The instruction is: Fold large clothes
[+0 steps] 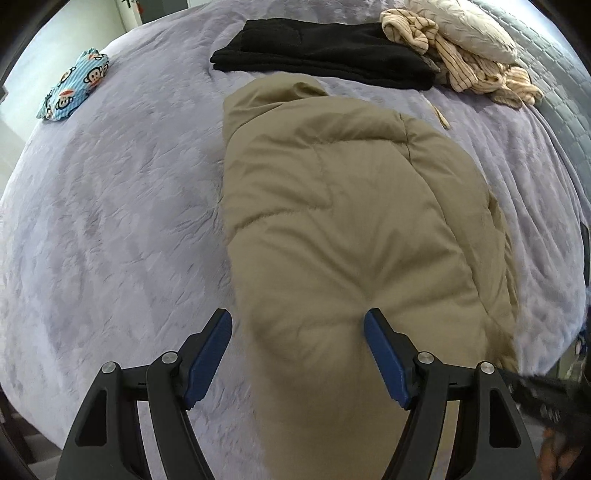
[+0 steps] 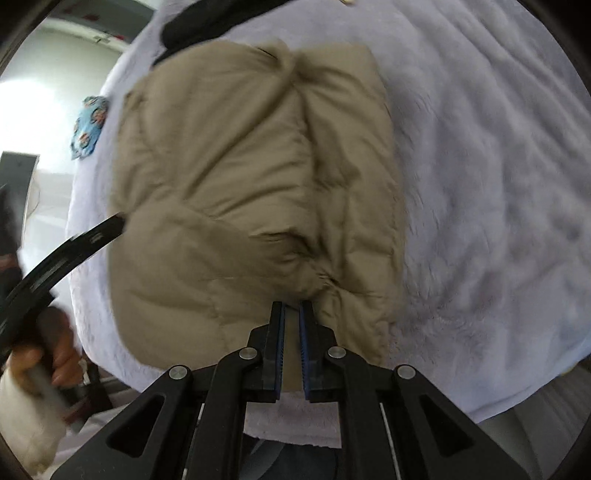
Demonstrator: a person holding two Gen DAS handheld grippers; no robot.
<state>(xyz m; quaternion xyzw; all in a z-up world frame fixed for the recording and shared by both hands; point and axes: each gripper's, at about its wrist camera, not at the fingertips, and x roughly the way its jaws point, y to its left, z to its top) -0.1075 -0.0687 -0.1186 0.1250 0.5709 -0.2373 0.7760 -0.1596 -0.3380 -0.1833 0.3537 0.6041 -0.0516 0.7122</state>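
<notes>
A khaki puffer jacket (image 1: 332,203) lies lengthwise on a lilac plush bed cover (image 1: 110,221), folded into a narrow bundle. My left gripper (image 1: 297,319) hangs open over the jacket's near end, its blue pads wide apart on either side of the fabric. In the right wrist view the jacket (image 2: 240,166) is blurred. My right gripper (image 2: 291,306) is shut on the jacket's near edge, where the fabric puckers toward the pads. At that view's left edge a person's hand (image 2: 48,347) holds the left gripper.
A folded black garment (image 1: 321,55) lies beyond the jacket. Cream striped clothes (image 1: 461,70) and a pale pillow (image 1: 472,29) are heaped at the far right. A blue cartoon-print garment (image 1: 74,88) sits at the far left. The bed's edge (image 2: 295,435) is right below my right gripper.
</notes>
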